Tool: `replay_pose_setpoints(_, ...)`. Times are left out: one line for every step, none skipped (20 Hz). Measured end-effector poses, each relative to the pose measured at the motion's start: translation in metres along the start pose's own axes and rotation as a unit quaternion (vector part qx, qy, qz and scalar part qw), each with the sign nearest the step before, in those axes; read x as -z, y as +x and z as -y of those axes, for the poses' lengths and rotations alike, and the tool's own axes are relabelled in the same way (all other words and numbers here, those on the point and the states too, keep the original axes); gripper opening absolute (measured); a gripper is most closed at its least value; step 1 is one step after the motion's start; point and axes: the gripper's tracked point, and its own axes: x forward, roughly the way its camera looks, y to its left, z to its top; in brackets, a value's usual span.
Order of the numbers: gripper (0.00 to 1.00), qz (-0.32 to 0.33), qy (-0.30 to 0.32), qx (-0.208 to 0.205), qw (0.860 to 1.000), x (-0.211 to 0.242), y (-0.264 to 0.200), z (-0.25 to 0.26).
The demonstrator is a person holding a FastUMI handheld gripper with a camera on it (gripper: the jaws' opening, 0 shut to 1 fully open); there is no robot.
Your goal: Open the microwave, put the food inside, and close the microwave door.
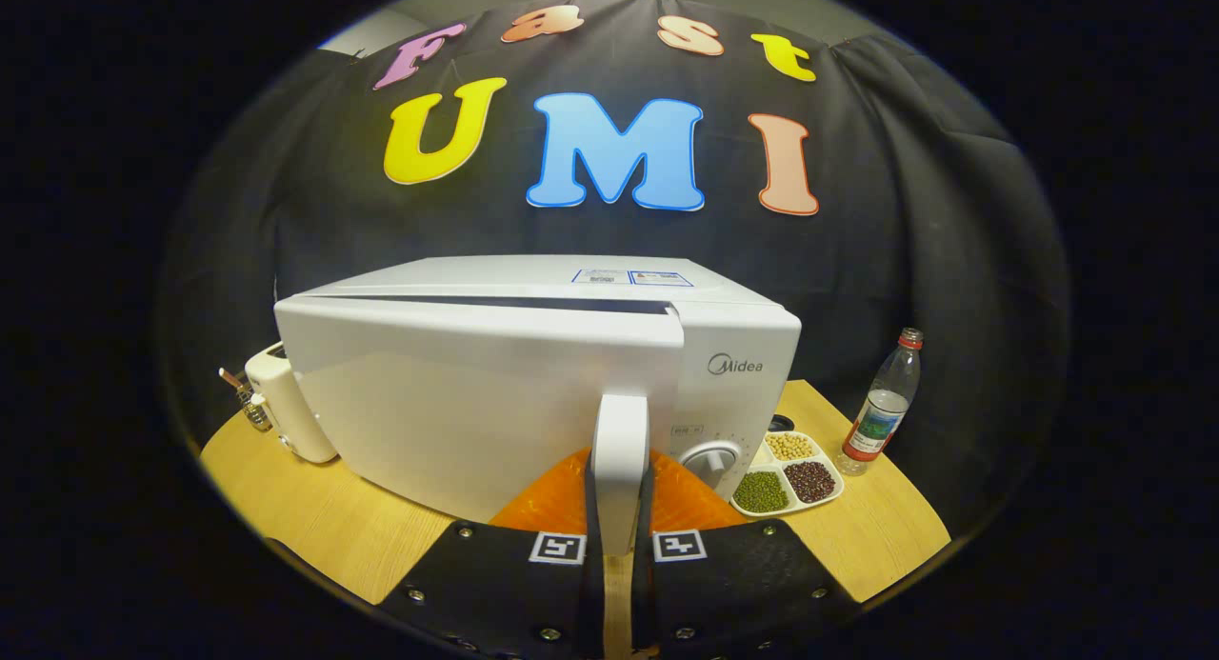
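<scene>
Gripper view: gripper (619, 536) clamped on door handle (619, 450), both fingers pressing its sides; microwave (533, 374) door ajar, inside hidden; "Midea" legible on panel; stickers too small; tray (787, 477) of beans right of dial; bottle (881, 408) beyond

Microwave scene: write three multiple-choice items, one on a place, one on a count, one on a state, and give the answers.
1. Where is the tray of beans?
A. on top of the microwave
B. on the table between the microwave and the bottle
C. inside the microwave

2. How many compartments does the tray have?
A. three
B. five
C. one

3. What is the gripper doing?
A. hanging open, away from everything
B. clamped on the bottle
C. closed on the door handle

Answers:
1 B: the tray sits on the table between the microwave and the bottle.
2 A: three separate fills show.
3 C: the gripper pinches the handle from both sides.
</scene>
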Motion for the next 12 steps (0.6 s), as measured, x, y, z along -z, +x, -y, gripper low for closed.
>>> replay_pose_setpoints(0.11, -0.003, 0.008, -0.001, 1.000, 0.003, -0.010, -0.003)
replay_pose_setpoints(0.11, -0.008, 0.017, -0.001, 1.000, 0.007, -0.018, -0.005)
replay_pose_setpoints(0.11, -0.013, 0.024, -0.003, 1.000, 0.010, -0.027, -0.010)
replay_pose_setpoints(0.13, -0.017, 0.027, -0.005, 0.999, 0.012, -0.035, -0.015)
replay_pose_setpoints(0.18, -0.020, 0.028, -0.011, 0.999, 0.014, -0.044, -0.021)
replay_pose_setpoints(0.18, -0.022, 0.029, -0.016, 0.999, 0.018, -0.053, -0.024)
replay_pose_setpoints(0.21, -0.023, 0.030, -0.023, 0.999, 0.020, -0.064, -0.030)
replay_pose_setpoints(0.21, -0.024, 0.029, -0.029, 0.999, 0.024, -0.073, -0.038)
replay_pose_setpoints(0.22, -0.024, 0.026, -0.034, 0.999, 0.025, -0.082, -0.044)
replay_pose_setpoints(0.22, -0.023, 0.023, -0.036, 0.999, 0.029, -0.091, -0.050)
replay_pose_setpoints(0.22, -0.023, 0.020, -0.038, 0.999, 0.032, -0.097, -0.054)
replay_pose_setpoints(0.22, -0.023, 0.018, -0.039, 0.999, 0.034, -0.104, -0.059)
